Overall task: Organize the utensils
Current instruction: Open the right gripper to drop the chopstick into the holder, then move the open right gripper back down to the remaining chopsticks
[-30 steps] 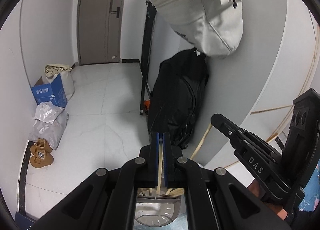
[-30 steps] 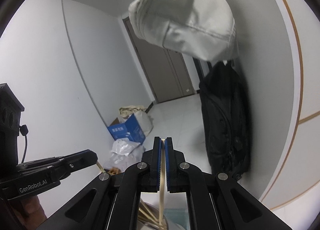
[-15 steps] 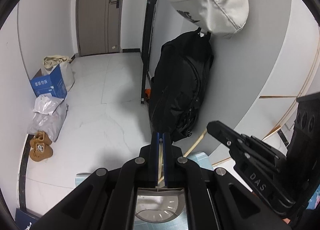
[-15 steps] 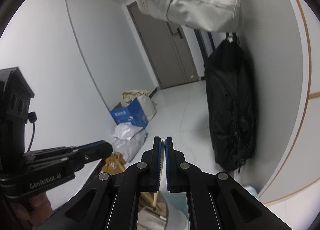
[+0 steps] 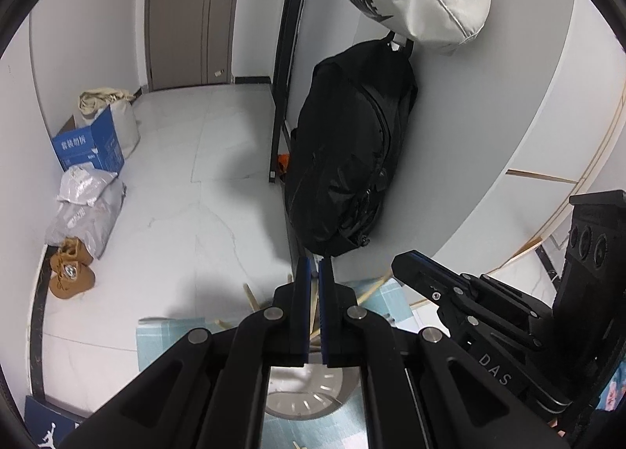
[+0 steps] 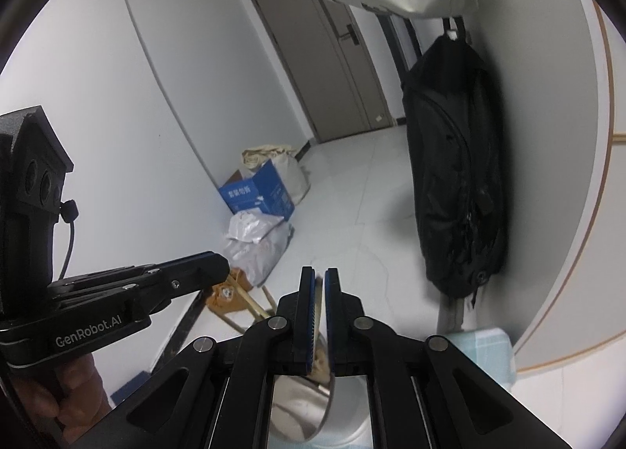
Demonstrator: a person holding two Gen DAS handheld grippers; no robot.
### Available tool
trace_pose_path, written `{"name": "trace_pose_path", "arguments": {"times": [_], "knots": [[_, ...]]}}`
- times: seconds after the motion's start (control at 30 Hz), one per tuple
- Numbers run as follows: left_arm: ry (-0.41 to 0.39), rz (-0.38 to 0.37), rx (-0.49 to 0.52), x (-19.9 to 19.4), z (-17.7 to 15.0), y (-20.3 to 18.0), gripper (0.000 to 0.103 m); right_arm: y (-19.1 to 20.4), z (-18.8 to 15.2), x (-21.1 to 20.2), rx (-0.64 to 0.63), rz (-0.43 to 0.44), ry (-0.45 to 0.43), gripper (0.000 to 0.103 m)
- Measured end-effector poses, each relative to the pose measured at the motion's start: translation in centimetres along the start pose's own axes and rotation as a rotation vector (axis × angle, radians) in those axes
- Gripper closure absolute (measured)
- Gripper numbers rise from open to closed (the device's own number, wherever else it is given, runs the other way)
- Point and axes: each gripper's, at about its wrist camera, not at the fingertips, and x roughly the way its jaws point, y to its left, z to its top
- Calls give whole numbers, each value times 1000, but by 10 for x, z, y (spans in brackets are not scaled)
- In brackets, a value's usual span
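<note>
Chopsticks (image 5: 313, 314) are pinched one per gripper above the round metal holder (image 5: 309, 396), which stands on the pale blue checked cloth (image 5: 164, 335). Left of the holder, loose sticks (image 5: 250, 296) lean out past its rim. Directly over the holder, the left gripper (image 5: 314, 273) is clenched on a wooden stick. To its right, the right gripper (image 6: 319, 284) clamps another stick (image 6: 320, 312), with a sliver of gap between the pads.
</note>
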Motion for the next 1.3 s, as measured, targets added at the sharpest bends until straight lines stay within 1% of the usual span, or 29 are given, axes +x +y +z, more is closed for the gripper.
{"name": "trace_pose_path", "arguments": {"times": [0.07, 0.1, 0.17, 0.2, 0.3, 0.33, 0.37, 0.4, 0.43, 0.47, 0.53, 0.6, 0.67, 0.73, 0.77, 0.8, 0.83, 0.87, 1.0, 1.3], "knots": [[14, -17, -4, 0, -1, 0, 103, -1, -2, -2, 10, 8, 8, 97], [21, -12, -2, 0, -1, 0, 103, -1, -3, -3, 13, 7, 10, 97], [31, 29, -6, -2, -1, -1, 103, -2, -2, -8, 22, 9, 10, 97], [31, 35, -12, -4, 0, 0, 103, -2, -2, -10, 25, 9, 7, 97], [20, 38, -25, -12, -3, 2, 103, -4, -2, -20, 35, -4, -8, 89], [16, 49, -23, -15, -3, 1, 100, -6, -1, -23, 42, -7, -15, 81], [8, 55, -22, -18, -5, 1, 93, -7, -2, -26, 48, -9, -20, 70], [-1, 56, -22, -22, -6, 0, 88, -8, -2, -31, 57, -11, -28, 66], [-6, 57, -22, -24, -7, -1, 76, -9, -3, -35, 66, -12, -36, 63], [-18, 61, -23, -28, -9, -2, 64, -10, -3, -39, 71, -11, -42, 63], [-51, 74, -27, -37, -11, -4, 56, -9, -6, -46, 72, -14, -45, 63], [-63, 81, -25, -43, -13, -6, 55, -8, -9, -54, 71, -17, -50, 60], [-67, 87, -21, -48, -15, -9, 54, -6, -11, -61, 70, -19, -59, 51], [-70, 101, -12, -52, -18, -12, 52, -4, -14, -70, 69, -24, -71, 45], [-72, 108, -5, -55, -20, -14, 47, -3, -16, -75, 69, -24, -76, 43], [-78, 115, -1, -58, -22, -16, 44, -1, -18, -78, 69, -22, -77, 43], [-85, 120, 2, -61, -24, -17, 39, 0, -19, -81, 69, -18, -76, 43], [-95, 127, 4, -65, -26, -18, 38, 2, -20, -82, 68, -15, -75, 43], [-112, 157, 2, -75, -36, -21, 37, 5, -27, -93, 68, -19, -82, 41], [-141, 213, -27, -82, -62, -19, 37, 10, -49, -108, 69, -27, -83, 30]]}}
